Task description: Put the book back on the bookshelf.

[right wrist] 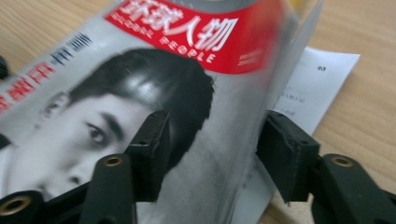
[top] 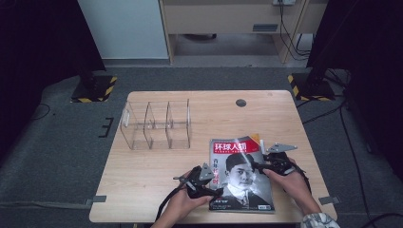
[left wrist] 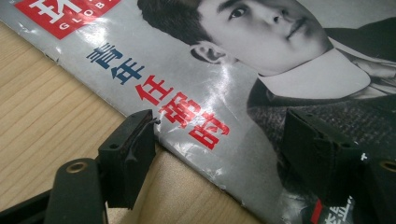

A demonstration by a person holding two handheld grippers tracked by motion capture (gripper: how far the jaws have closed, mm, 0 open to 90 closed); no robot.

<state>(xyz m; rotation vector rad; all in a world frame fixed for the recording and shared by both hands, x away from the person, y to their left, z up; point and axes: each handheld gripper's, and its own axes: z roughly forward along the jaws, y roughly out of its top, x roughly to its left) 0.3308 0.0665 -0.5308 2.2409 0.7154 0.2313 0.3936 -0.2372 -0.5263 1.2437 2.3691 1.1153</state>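
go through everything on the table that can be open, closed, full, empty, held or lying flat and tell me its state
magazine: closed, cover up, right edge lifting off the table.
clear organizer: upright, compartments empty.
left gripper: jaws open, straddling the magazine's left edge.
right gripper: jaws open around the raised right edge.

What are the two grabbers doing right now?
Left gripper: open, straddling the magazine edge.
Right gripper: open around the magazine's lifted edge.
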